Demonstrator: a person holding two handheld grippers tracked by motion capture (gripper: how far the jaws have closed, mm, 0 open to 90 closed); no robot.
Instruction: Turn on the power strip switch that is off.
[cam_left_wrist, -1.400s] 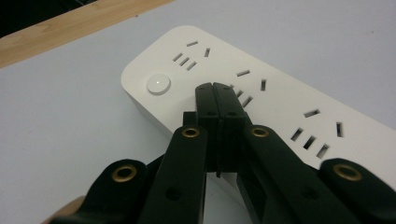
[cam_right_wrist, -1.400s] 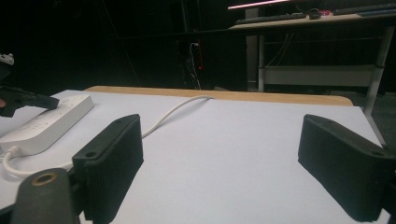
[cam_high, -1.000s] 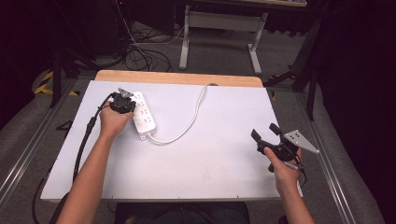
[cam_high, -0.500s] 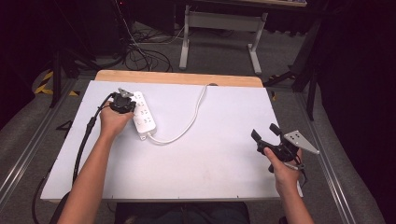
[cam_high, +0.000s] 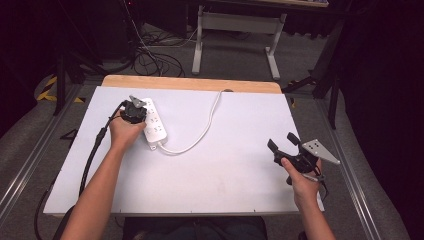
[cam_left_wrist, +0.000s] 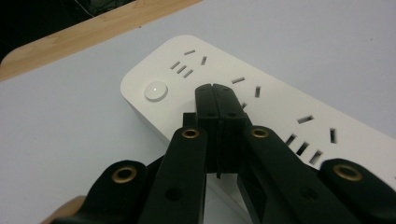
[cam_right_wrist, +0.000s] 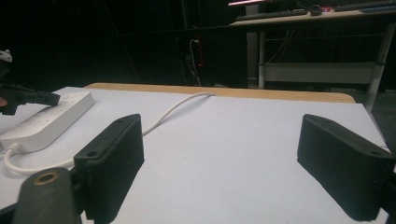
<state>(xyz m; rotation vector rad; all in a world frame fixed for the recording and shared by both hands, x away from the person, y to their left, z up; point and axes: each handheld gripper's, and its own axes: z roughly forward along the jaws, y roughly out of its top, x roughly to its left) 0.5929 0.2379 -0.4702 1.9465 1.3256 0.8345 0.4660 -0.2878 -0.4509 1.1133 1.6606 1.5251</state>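
A white power strip (cam_high: 156, 123) lies on the white table top at the left, its white cable (cam_high: 202, 129) curving off toward the far edge. My left gripper (cam_high: 134, 106) hovers just over the strip's far end, jaws pressed together with nothing between them. In the left gripper view the shut tips (cam_left_wrist: 215, 91) sit above the strip (cam_left_wrist: 280, 98), beside its round button (cam_left_wrist: 155, 90). My right gripper (cam_high: 284, 141) is held near the table's right front, wide open and empty. The right gripper view shows the strip (cam_right_wrist: 46, 119) and cable (cam_right_wrist: 173, 109) far off to the left.
The white board (cam_high: 230, 170) rests on a wooden table whose far edge (cam_high: 190, 82) shows as a tan strip. Beyond it stand a metal stand (cam_high: 235, 30) and loose floor cables (cam_high: 150, 57). A black cable (cam_high: 92, 155) trails from my left gripper along the forearm.
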